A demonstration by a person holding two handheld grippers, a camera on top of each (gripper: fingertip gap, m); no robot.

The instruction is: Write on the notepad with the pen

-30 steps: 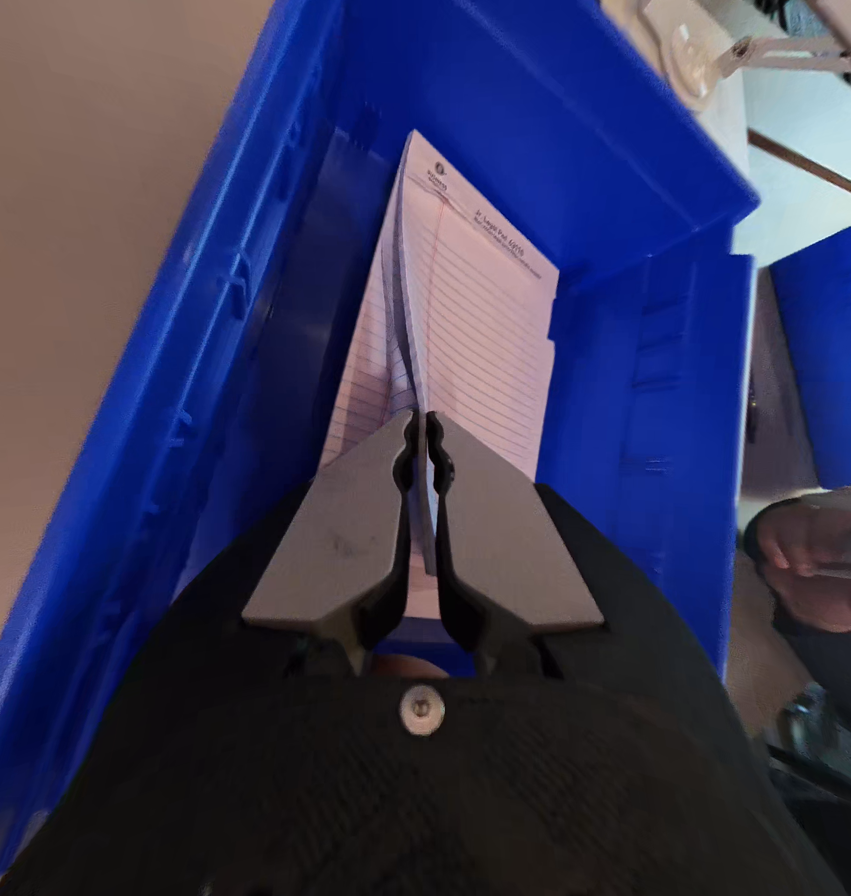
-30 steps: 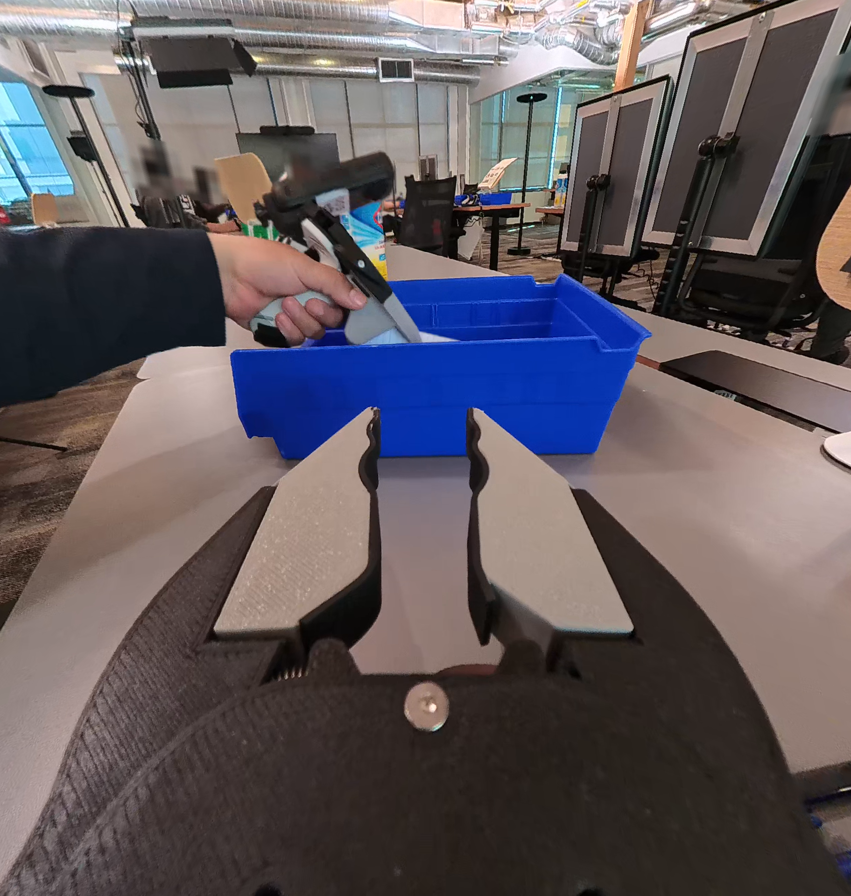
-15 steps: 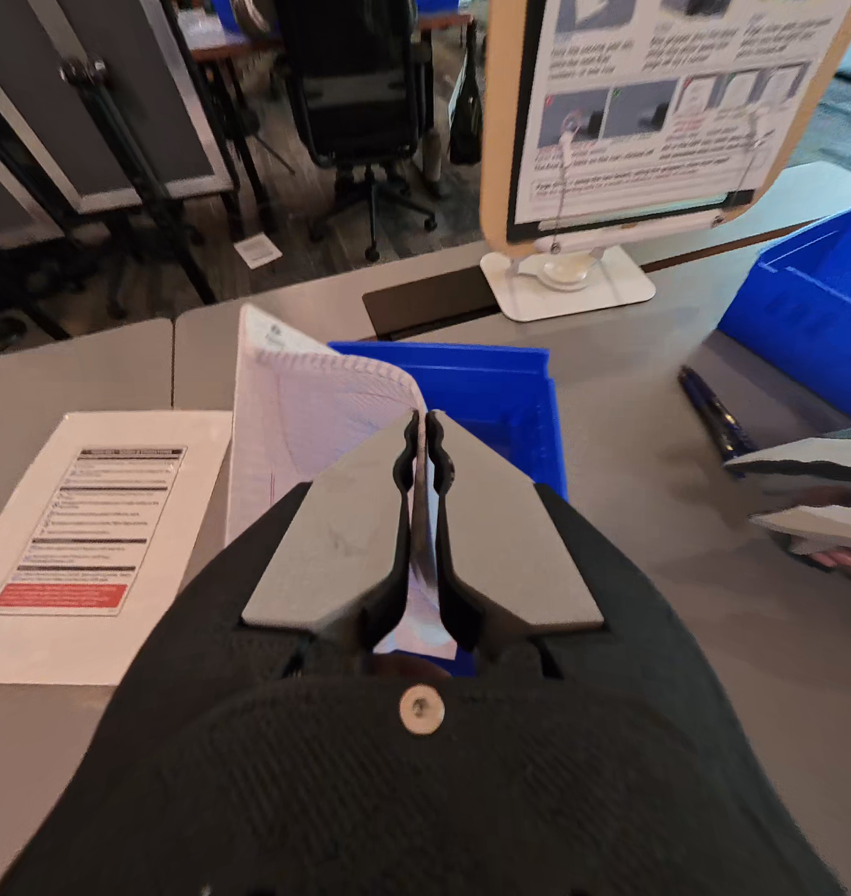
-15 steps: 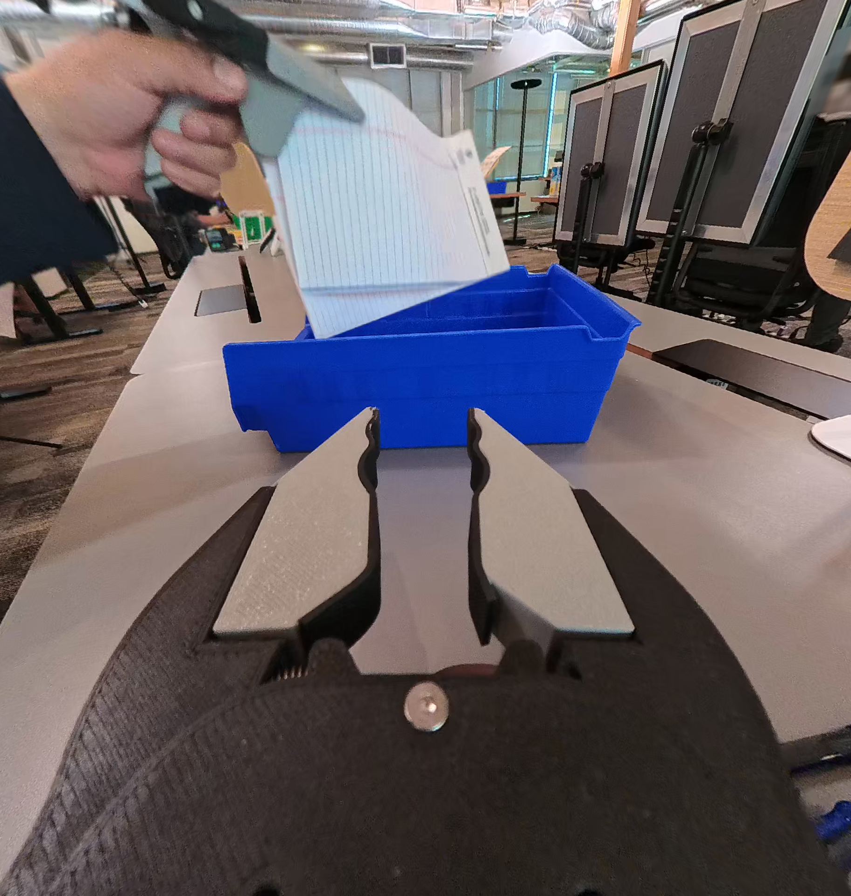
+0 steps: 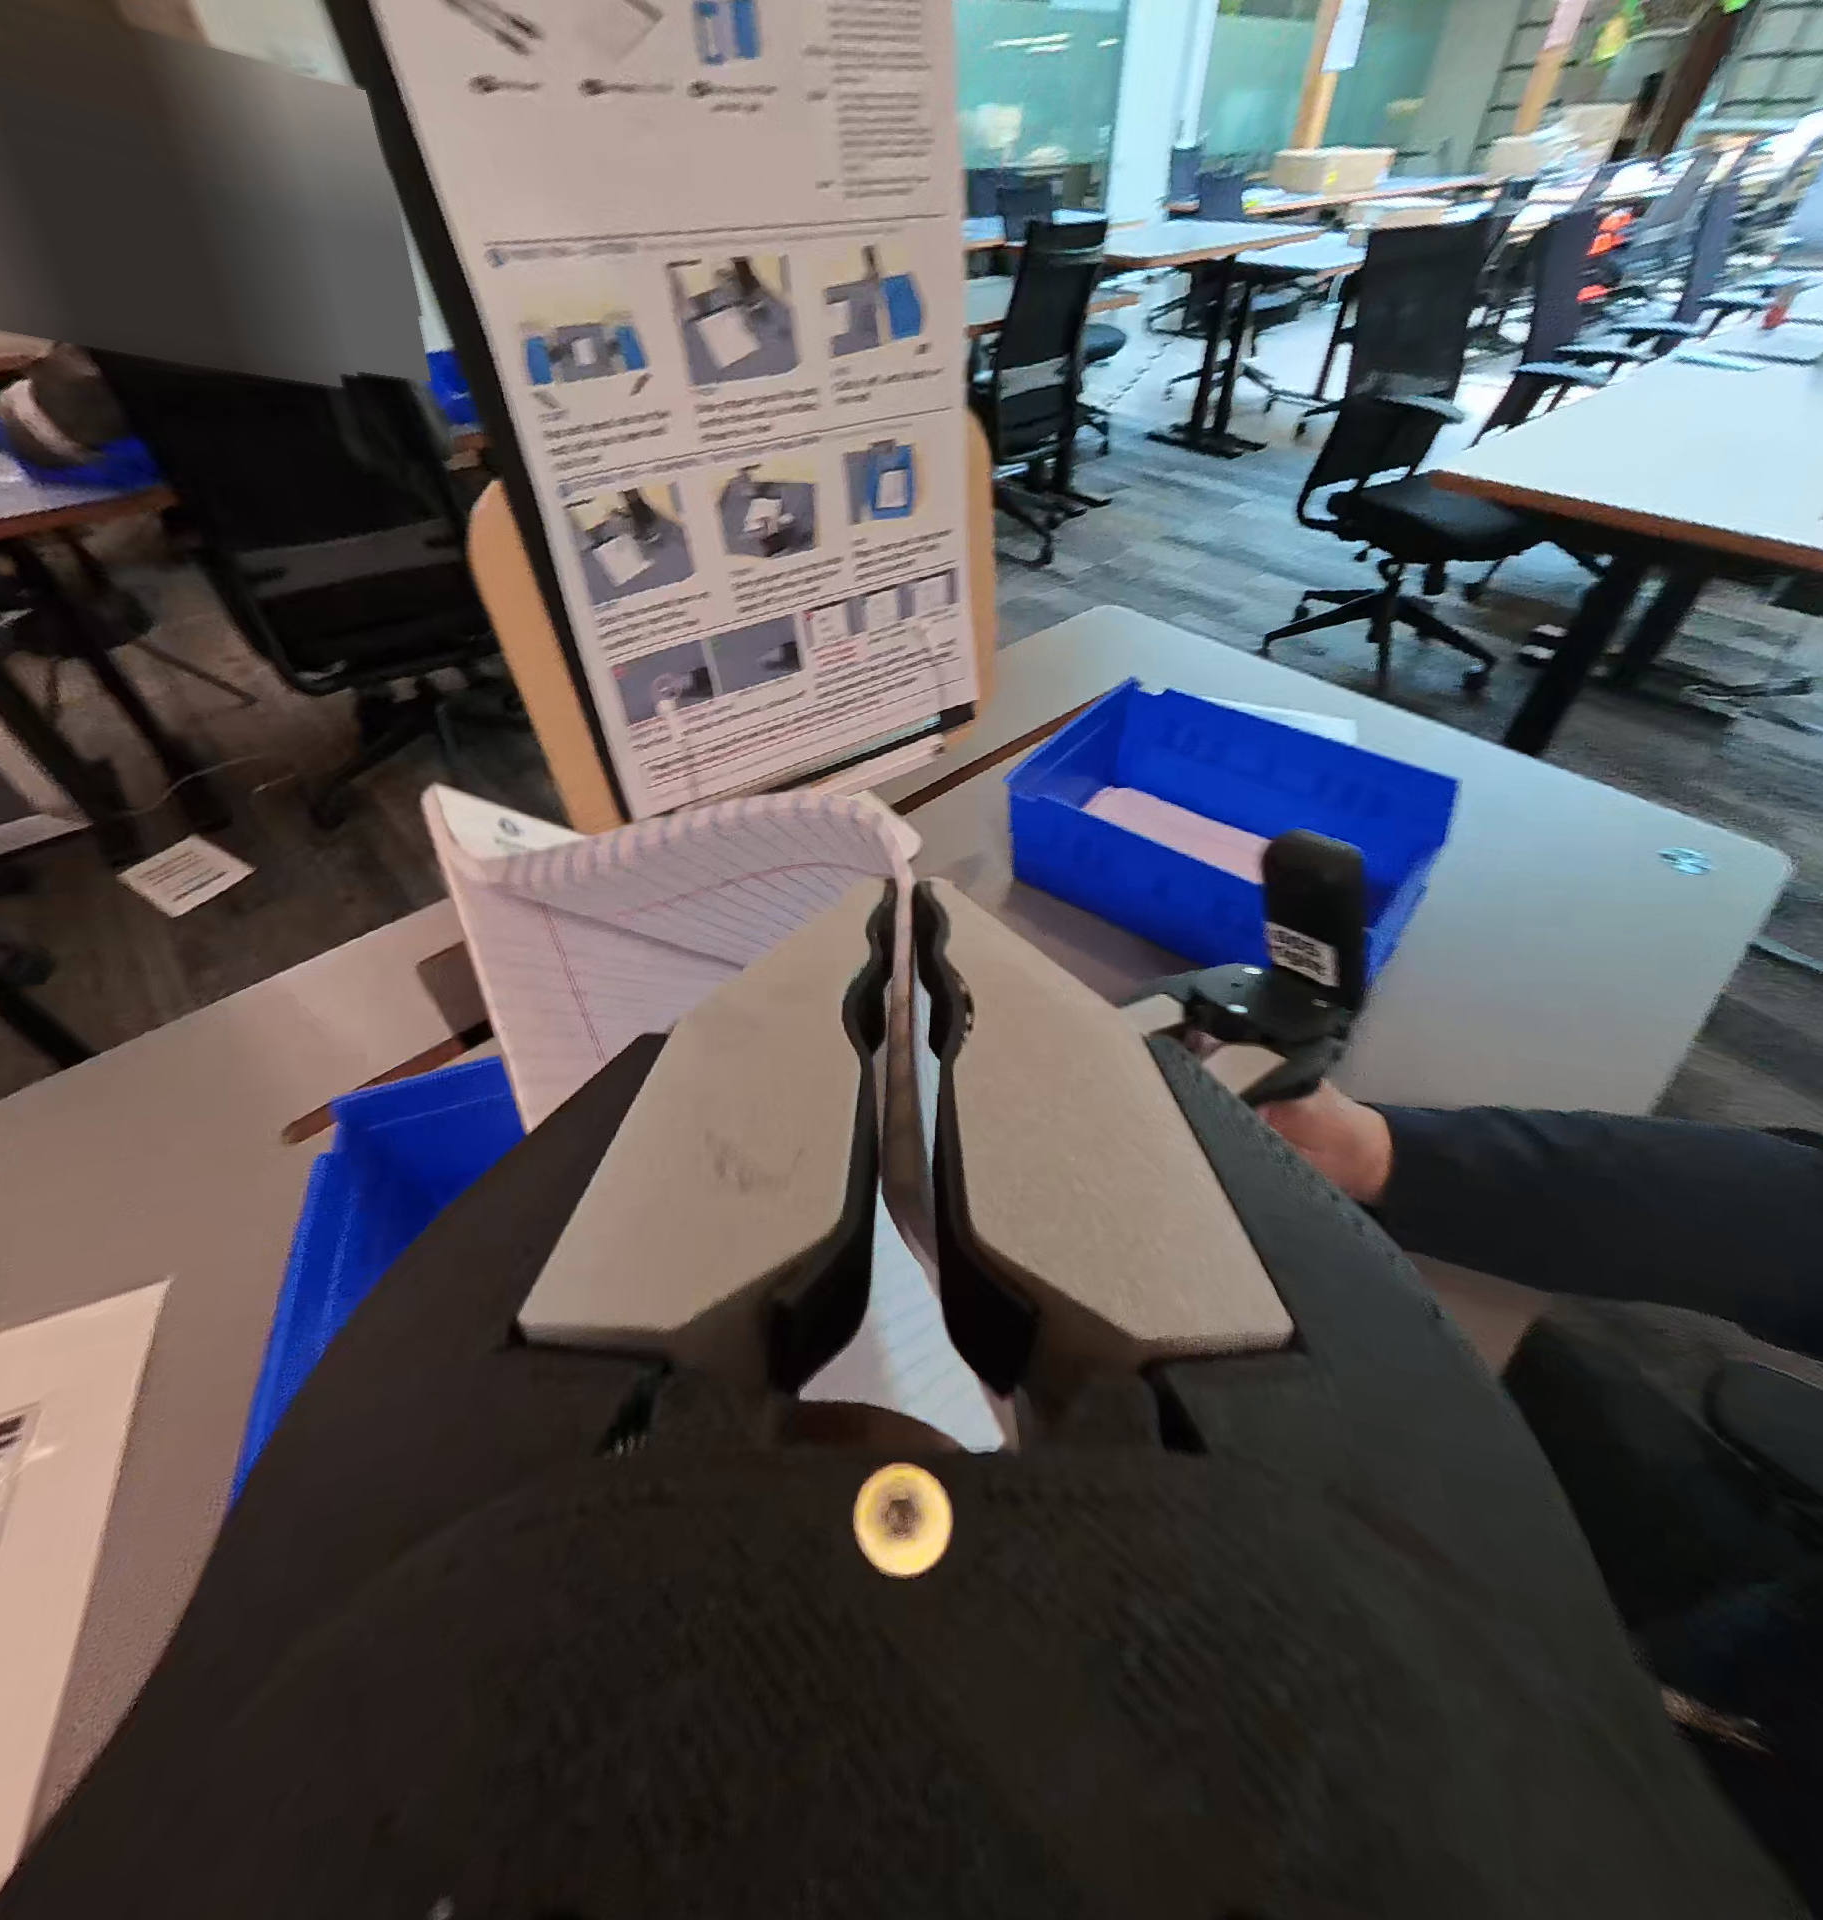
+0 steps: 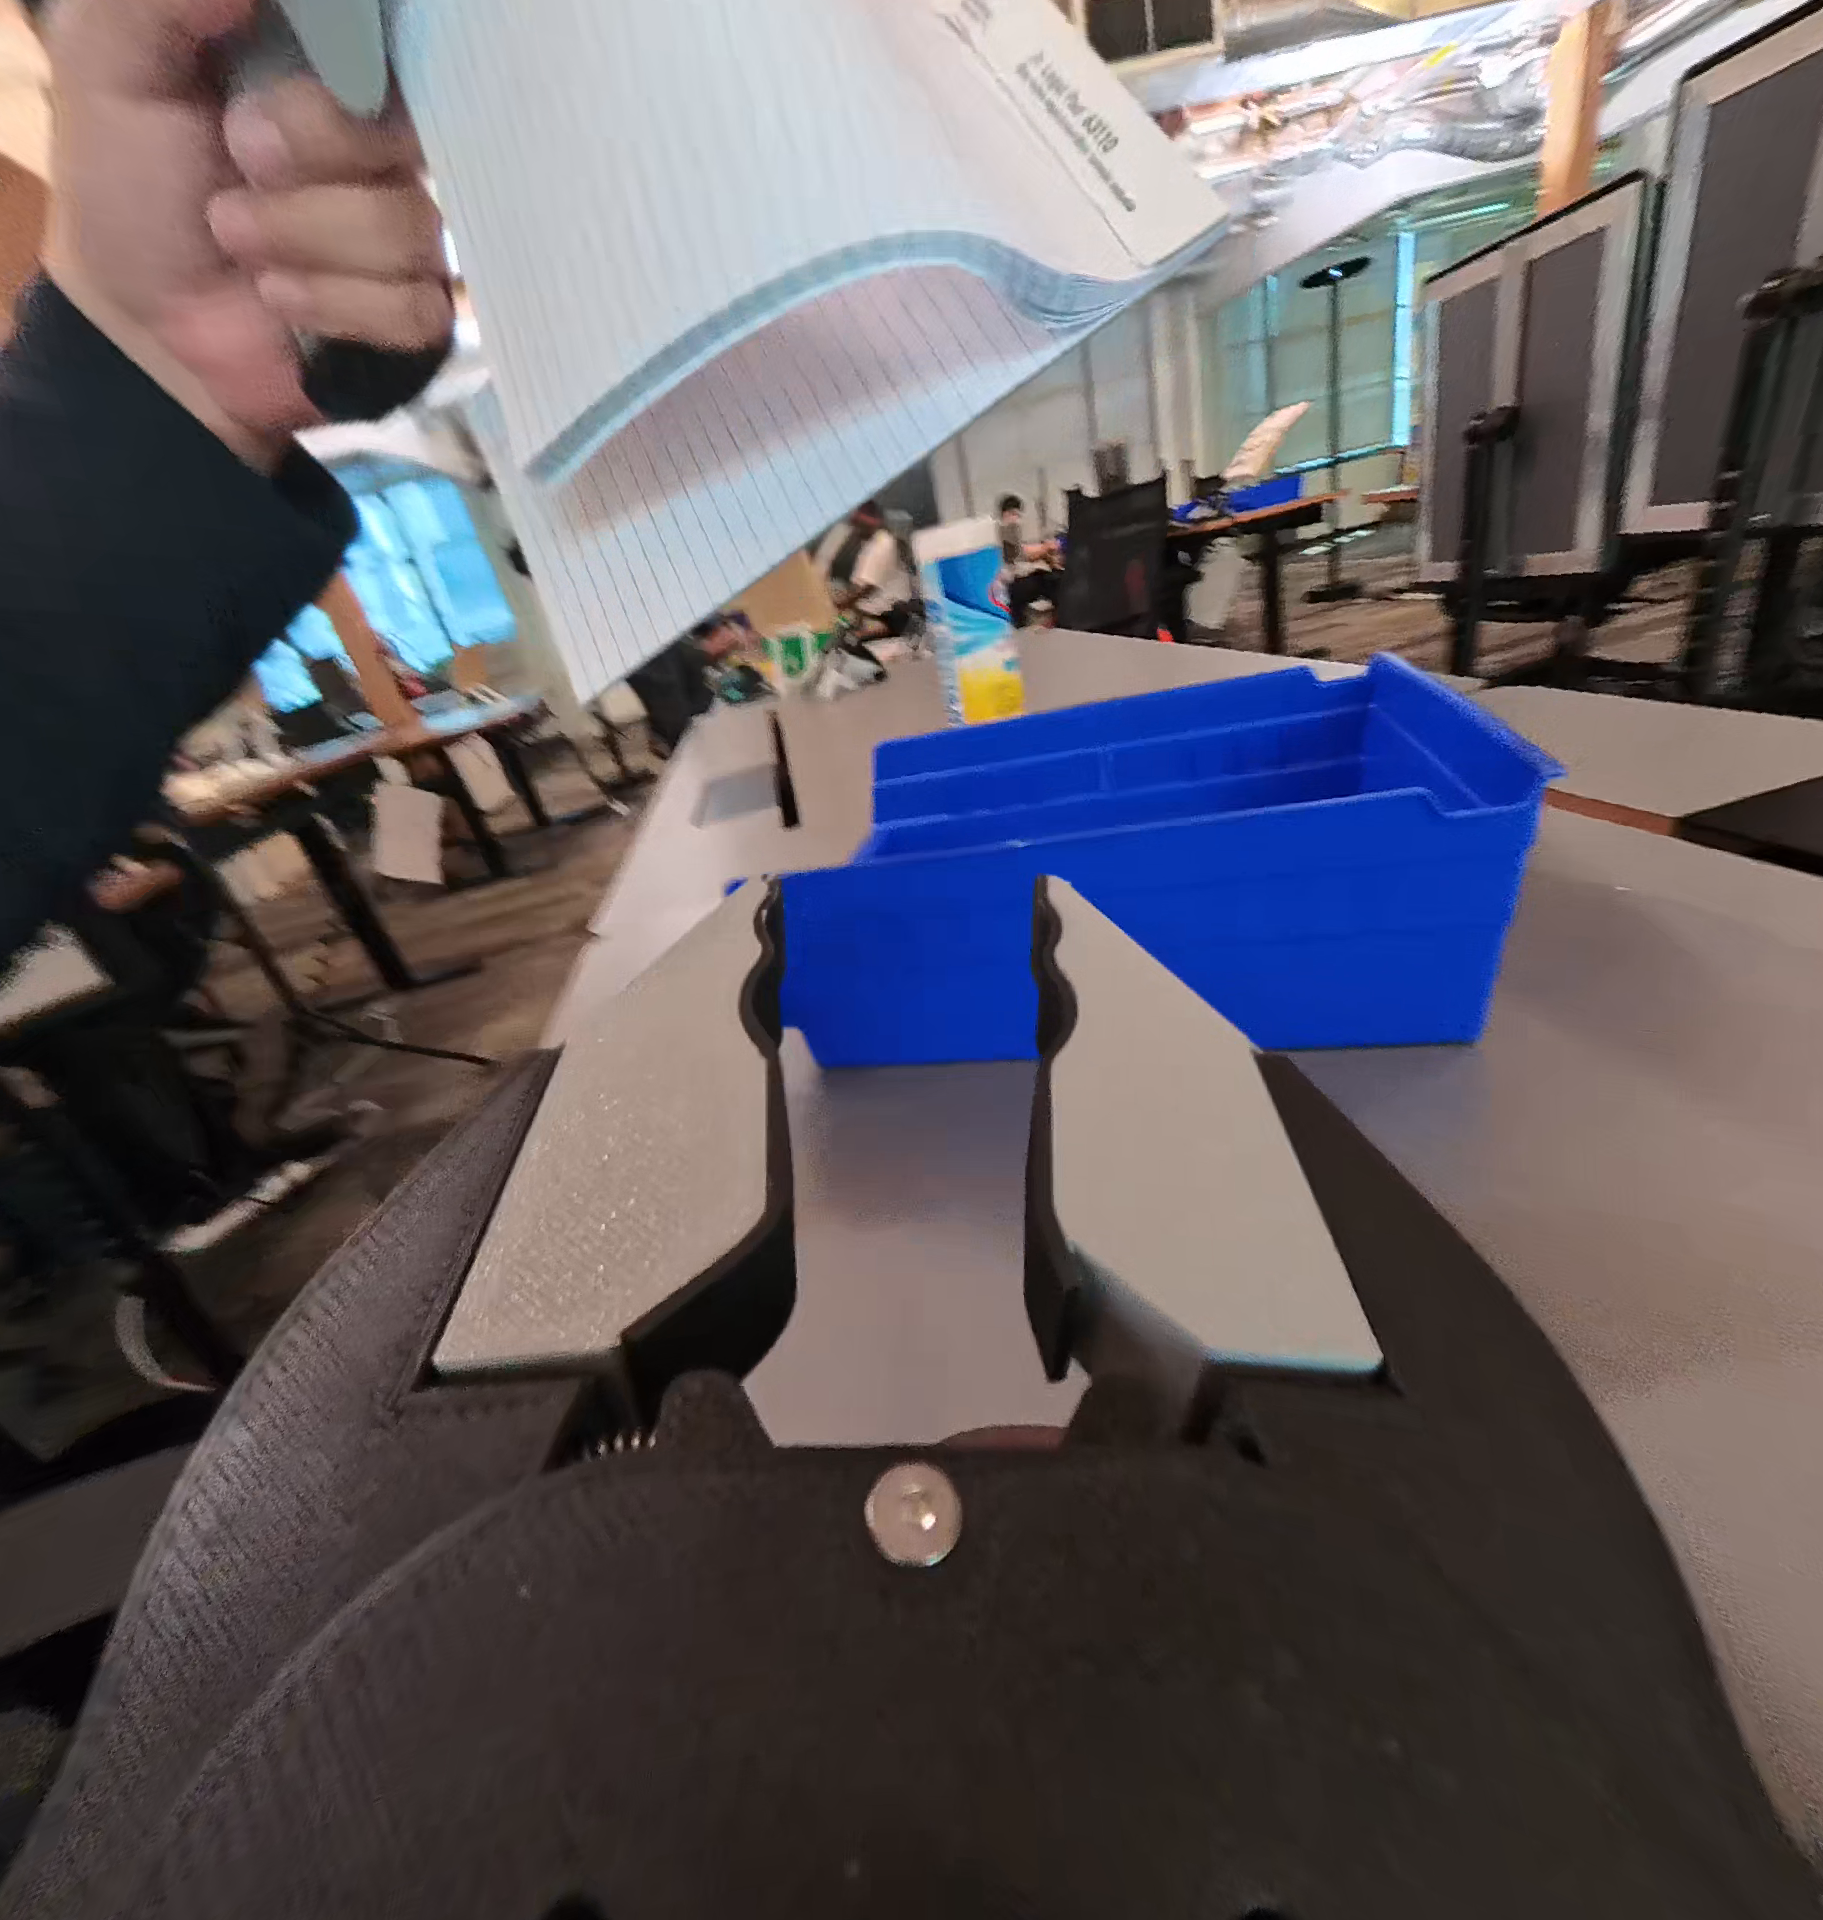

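My left gripper [image 5: 905, 902] is shut on the edge of a white lined notepad [image 5: 637, 925] and holds it in the air above the grey table, its pages curling. The same notepad [image 6: 782, 239] shows high in the right wrist view, held by the other gripper in a person's hand [image 6: 232, 208]. My right gripper [image 6: 902, 914] is open and empty, low over the table, facing a blue bin [image 6: 1250, 914]. The right gripper's body [image 5: 1291, 966] also shows in the left wrist view. No pen is in view.
A blue bin [image 5: 367, 1195] sits just below the lifted notepad. A second blue bin [image 5: 1229, 831] with pale paper inside stands farther right. An instruction board [image 5: 741, 416] stands behind. A printed sheet [image 5: 13, 1507] lies at the left. A carton [image 6: 974, 644] stands behind the bin. Across from one pair of fingers to the other is roughly 25 cm.
My left gripper has lifted the notepad out of the blue bin and carried it up and toward the right gripper. My right gripper has shifted slightly and stays open.
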